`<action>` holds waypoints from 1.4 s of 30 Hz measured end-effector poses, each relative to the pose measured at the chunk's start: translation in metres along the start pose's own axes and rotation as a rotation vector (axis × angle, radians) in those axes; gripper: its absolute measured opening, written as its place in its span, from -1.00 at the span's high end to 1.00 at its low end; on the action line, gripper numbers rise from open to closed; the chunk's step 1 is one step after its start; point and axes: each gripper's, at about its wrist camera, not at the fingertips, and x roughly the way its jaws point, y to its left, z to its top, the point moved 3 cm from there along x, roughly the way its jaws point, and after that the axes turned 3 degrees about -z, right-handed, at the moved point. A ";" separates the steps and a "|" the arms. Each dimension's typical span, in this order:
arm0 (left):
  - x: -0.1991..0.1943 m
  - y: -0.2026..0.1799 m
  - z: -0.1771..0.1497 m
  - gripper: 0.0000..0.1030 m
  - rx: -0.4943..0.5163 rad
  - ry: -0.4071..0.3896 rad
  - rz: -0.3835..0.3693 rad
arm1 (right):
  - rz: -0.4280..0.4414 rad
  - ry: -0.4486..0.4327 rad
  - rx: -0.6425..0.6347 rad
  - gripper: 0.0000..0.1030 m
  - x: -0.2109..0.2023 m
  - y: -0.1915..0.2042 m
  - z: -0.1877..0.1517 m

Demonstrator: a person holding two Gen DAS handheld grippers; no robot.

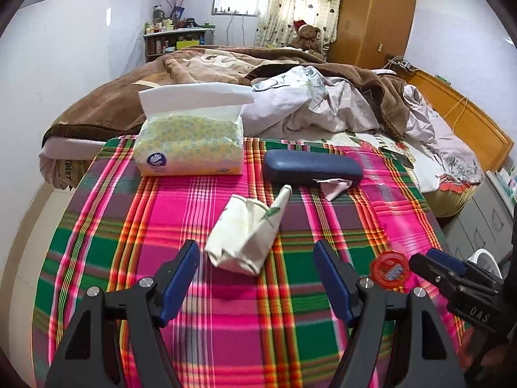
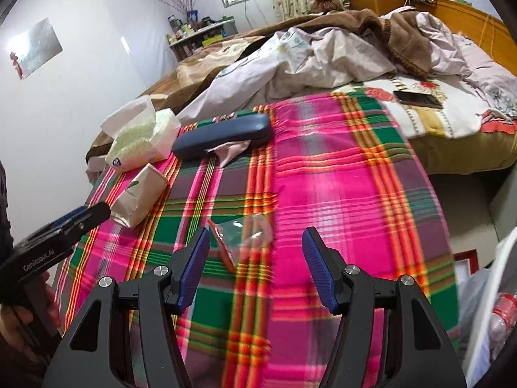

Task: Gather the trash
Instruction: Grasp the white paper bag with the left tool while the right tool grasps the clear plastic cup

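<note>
- A bed (image 1: 452, 161) is seen spread with a bright plaid blanket (image 1: 226, 307), beneath white walls.
- The crumpled paper bag (image 1: 245, 236) lies just ahead of the left tool (image 1: 257, 258), whose jaws are held apart, empty.
- The clear wrapper (image 2: 240, 236) lies between the parted, empty jaws of the right tool (image 2: 255, 249).

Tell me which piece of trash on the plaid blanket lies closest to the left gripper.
The crumpled beige paper bag, just ahead of the open left gripper. The clear red-edged wrapper lies further right, in front of the right gripper.
</note>
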 end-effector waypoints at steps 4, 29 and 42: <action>0.019 0.009 0.006 -0.45 -0.015 0.026 -0.012 | 0.003 0.015 -0.007 -0.18 0.013 0.006 0.000; 0.056 0.007 -0.001 -0.17 0.023 0.111 -0.065 | -0.052 0.042 -0.075 -0.13 0.033 0.009 -0.001; 0.031 -0.023 -0.009 0.13 0.075 0.080 -0.068 | -0.035 0.020 -0.071 0.17 0.019 0.006 -0.006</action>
